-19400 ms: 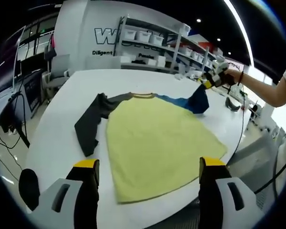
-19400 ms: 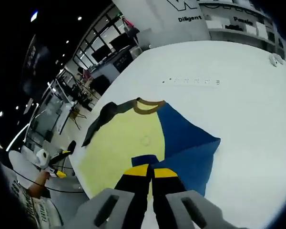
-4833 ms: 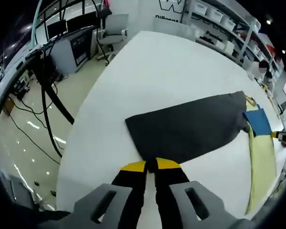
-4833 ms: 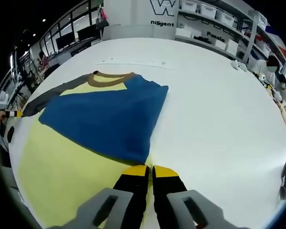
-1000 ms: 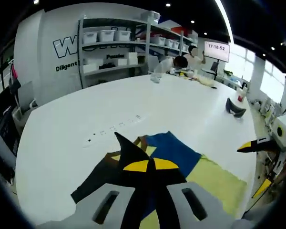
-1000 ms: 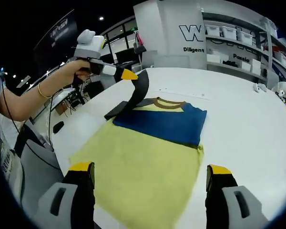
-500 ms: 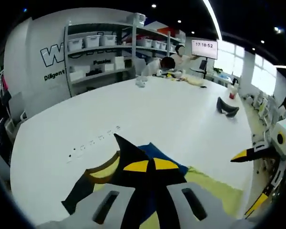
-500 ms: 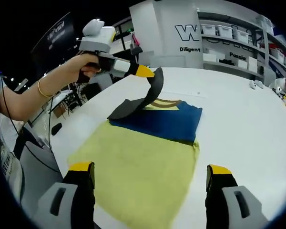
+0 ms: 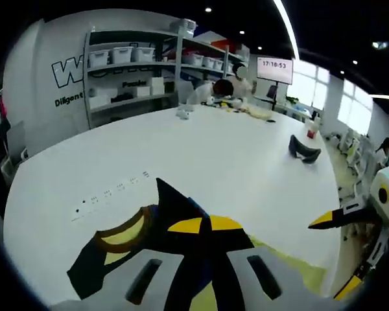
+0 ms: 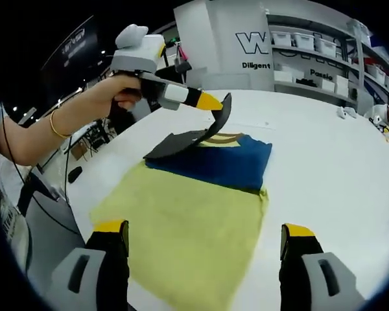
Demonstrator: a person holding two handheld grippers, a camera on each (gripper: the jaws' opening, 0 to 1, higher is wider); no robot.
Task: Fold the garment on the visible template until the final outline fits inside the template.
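Observation:
The shirt lies on the white table [image 10: 324, 162]. Its yellow body [image 10: 188, 214] is spread flat, and the blue sleeve [image 10: 220, 165] is folded across the chest below the brown collar [image 10: 222, 137]. A hand holds my left gripper [image 10: 215, 103] above the collar, shut on the dark grey sleeve [image 10: 181, 142], which hangs in an arc to the table. In the left gripper view, the left gripper [image 9: 209, 225] pinches that dark sleeve [image 9: 172, 201] over the collar [image 9: 120, 234]. My right gripper [image 10: 204, 230] stands open over the yellow hem, holding nothing.
A row of small marks [image 9: 110, 193] runs across the table beyond the collar. A black object [image 9: 303, 148] lies at the far right of the table. Shelves with white bins [image 9: 133, 55] stand behind, where a person [image 9: 220, 87] bends over the far end.
The left gripper has carried the dark sleeve further over the collar toward the blue sleeve. The right gripper has stayed open and still.

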